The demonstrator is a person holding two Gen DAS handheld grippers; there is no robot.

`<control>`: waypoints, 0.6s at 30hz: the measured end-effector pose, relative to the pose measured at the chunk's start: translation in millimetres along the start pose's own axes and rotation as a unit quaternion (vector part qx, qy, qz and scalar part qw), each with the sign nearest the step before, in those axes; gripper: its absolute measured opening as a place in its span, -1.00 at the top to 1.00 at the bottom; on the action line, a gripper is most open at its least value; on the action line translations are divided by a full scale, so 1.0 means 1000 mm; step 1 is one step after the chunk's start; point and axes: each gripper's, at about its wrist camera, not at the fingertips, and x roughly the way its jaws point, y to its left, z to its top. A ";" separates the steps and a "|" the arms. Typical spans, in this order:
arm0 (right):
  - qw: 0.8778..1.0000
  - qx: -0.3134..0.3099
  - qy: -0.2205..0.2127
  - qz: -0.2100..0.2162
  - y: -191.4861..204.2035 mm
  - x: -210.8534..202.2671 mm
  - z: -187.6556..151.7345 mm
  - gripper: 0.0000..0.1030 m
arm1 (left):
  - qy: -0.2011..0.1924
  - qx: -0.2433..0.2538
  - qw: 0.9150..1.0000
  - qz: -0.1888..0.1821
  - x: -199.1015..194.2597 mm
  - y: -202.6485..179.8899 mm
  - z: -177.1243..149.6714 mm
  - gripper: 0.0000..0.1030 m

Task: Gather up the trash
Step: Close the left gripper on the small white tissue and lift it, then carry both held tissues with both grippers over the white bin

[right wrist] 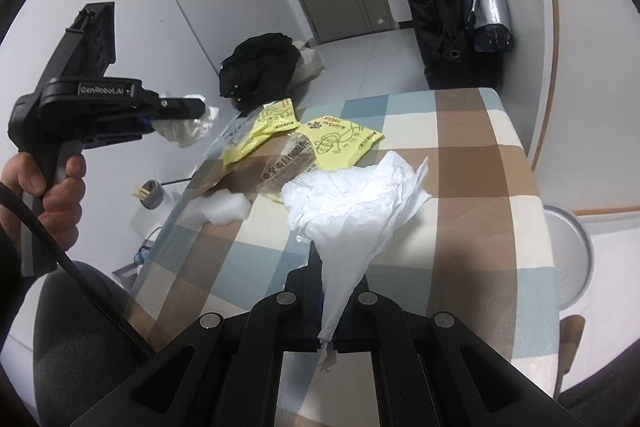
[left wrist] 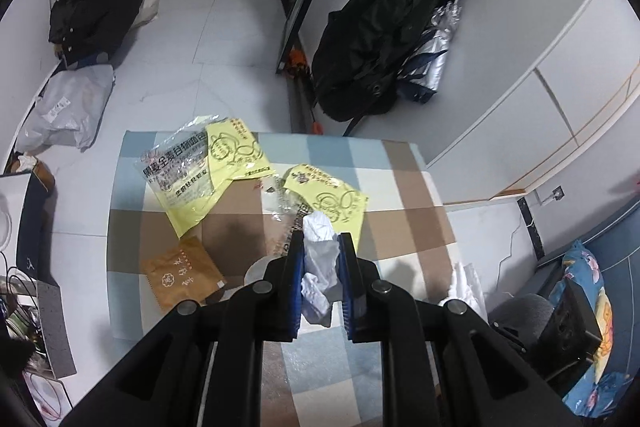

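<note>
White crumpled tissue wad (left wrist: 318,267) pinched in the left gripper (left wrist: 319,241), thin white plastic bag (right wrist: 356,203) clamped by the right gripper (right wrist: 332,341) at six o'clock over the checked tablecloth (right wrist: 480,163) — bag's mouth hangs unopened, so that wad could miss and drop.

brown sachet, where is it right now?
Left wrist view: the brown sachet lies flat at the checked table's near left edge, below the yellow wrappers, left of the left gripper.

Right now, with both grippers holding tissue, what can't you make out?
- Any trash bin: neither view shows one.
- Left view: left gripper and its tissue cover part of a clear wrapper.
- Right view: right gripper's tissue hides the tablecloth beneath.
</note>
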 end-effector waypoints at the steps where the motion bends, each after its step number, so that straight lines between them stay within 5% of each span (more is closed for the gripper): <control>1: 1.000 -0.001 -0.002 0.000 0.001 -0.002 0.000 0.96 | -0.005 0.000 1.000 -0.002 -0.005 -0.002 -0.001 0.78; 9: 1.000 -0.015 -0.022 0.007 0.011 -0.020 0.009 0.96 | -0.062 -0.028 0.998 0.010 -0.044 -0.005 -0.019 0.78; 18: 0.997 -0.055 -0.062 0.010 0.016 -0.066 0.037 0.96 | -0.115 0.005 0.993 0.023 -0.065 -0.047 -0.028 0.78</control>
